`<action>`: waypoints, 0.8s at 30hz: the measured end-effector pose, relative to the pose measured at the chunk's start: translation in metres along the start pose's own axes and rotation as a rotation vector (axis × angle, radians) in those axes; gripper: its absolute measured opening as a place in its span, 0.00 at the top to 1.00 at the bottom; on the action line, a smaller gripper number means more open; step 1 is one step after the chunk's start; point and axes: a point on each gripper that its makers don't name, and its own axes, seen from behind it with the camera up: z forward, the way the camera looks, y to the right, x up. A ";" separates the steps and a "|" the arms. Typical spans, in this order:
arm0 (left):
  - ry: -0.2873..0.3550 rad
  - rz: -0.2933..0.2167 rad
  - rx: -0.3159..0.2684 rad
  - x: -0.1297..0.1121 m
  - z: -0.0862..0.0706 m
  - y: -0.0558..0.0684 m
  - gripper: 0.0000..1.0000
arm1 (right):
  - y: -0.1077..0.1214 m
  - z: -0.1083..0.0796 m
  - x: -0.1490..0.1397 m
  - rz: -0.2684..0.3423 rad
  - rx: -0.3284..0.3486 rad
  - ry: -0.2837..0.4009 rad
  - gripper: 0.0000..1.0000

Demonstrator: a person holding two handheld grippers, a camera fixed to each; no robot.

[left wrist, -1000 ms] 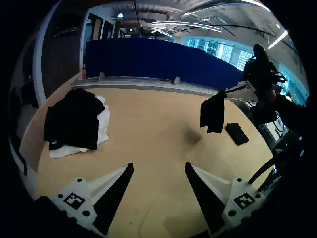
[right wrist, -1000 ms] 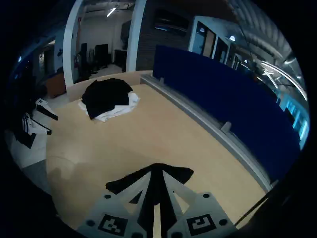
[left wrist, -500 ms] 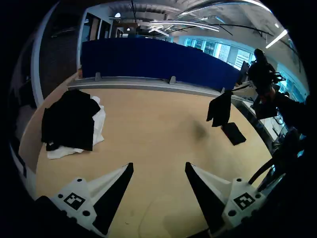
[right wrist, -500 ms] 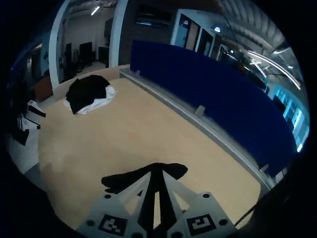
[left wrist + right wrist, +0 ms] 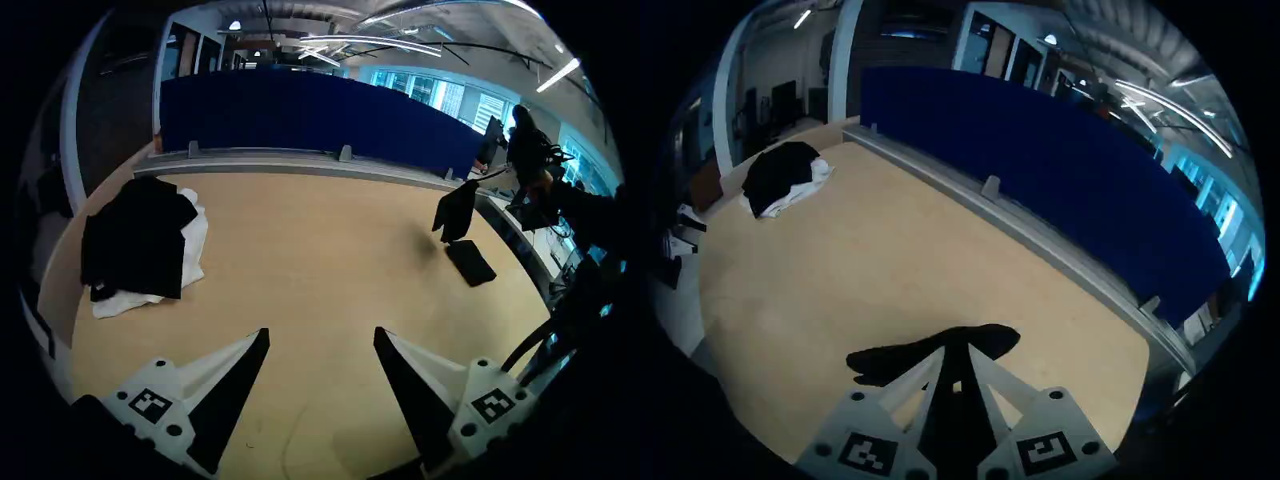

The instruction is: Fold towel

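- left gripper (image 5: 318,331): jaws spread wide with nothing between them, low over the near part of the desk (image 5: 320,240); bare wood shows in the gap.
- right gripper (image 5: 960,346): in the right gripper view the two fingers meet at their tips and pinch the black towel (image 5: 880,360), which bunches out to either side of them.
- black towel, seen from afar (image 5: 455,210): in the left gripper view it hangs in a limp, narrow bundle from the right gripper (image 5: 490,173), lifted clear of the desk at its far right side; a soft shadow lies on the wood just to its left.
- person's arm (image 5: 572,210): a dark sleeve reaches in from the right edge behind the right gripper.
- folded black cloth (image 5: 470,262): lies flat on the desk just below the hanging towel, apart from it.
- pile of black and white cloths (image 5: 136,240): rests at the far left of the desk, black pieces on top of white; it shows again, small, at the far left in the right gripper view (image 5: 782,174), well apart from the towel.
- blue partition (image 5: 320,120): runs along the far edge of the desk on a grey rail.
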 end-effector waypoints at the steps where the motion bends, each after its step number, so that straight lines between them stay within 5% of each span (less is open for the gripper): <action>1: -0.001 0.000 -0.001 0.000 0.000 0.002 0.03 | 0.003 0.001 -0.003 0.006 -0.003 -0.004 0.95; 12: -0.011 0.011 -0.009 0.000 0.004 0.013 0.03 | 0.014 -0.007 -0.063 0.047 -0.027 -0.075 0.95; 24: -0.032 0.035 -0.029 -0.003 0.007 0.023 0.03 | 0.015 -0.037 -0.186 0.173 -0.080 -0.195 0.95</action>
